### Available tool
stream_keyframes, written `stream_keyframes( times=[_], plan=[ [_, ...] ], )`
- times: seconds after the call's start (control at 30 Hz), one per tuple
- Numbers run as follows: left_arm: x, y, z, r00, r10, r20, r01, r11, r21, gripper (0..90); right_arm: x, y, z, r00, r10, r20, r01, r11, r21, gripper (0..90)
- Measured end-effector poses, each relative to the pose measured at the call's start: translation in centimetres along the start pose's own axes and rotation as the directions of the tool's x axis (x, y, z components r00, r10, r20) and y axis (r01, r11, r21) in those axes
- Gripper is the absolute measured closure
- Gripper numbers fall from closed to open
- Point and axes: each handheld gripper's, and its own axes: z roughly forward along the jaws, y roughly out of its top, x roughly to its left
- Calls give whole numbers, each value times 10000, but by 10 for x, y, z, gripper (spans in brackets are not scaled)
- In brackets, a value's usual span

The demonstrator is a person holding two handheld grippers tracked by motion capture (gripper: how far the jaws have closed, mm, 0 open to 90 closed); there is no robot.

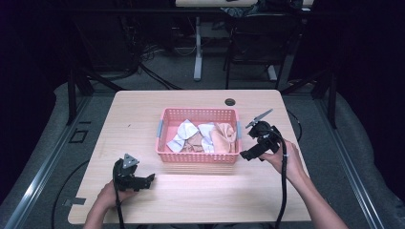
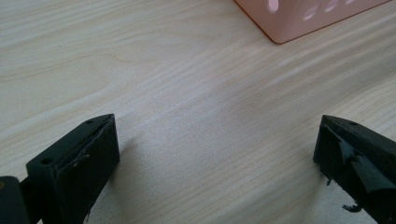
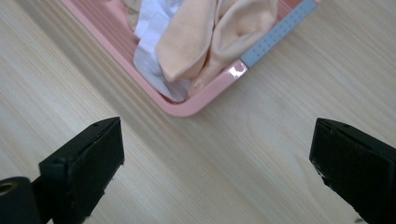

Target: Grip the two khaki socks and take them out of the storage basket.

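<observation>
Standing by table (image 1: 143, 105): person works two hand-held grippers around a pink basket (image 1: 198, 156) set mid-table.
Basket contents: peach cloth (image 1: 223, 136) at right end, white cloths (image 1: 186, 131) toward left and middle, heaped loosely.
Right gripper (image 1: 250, 153): held just off the basket's right front corner, above the tabletop; jaws spread wide, nothing between them. Its own view looks down on that corner (image 3: 187, 109), peach cloth (image 3: 205, 42) just inside the rim.
Left gripper (image 1: 149, 178): low over the wood, in front of the basket's left front corner, near but apart; jaws wide, empty. Basket corner (image 2: 285, 28) sits ahead of it.
</observation>
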Motion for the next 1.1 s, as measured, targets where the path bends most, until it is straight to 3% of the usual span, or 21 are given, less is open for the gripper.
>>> stream_keyframes(
  times=[0.43,0.67,0.97,1.1],
  plan=[
    [0,0,0,10000,1,0,-1,10000,5,3,7,45,14,9984,-144,-543,132,9997,-222,124],
    [0,0,0,10000,2,-1,-2,10000,3,3,8,71,36,9985,35,-554,-20,9996,266,255],
    [0,0,0,10000,0,-1,0,10000,0,3,9,86,63,9989,172,-442,-150,9987,479,433],
    [0,0,0,10000,-3,2,3,10000,0,3,8,91,73,9994,103,-334,-73,9962,864,488]
  ],
)
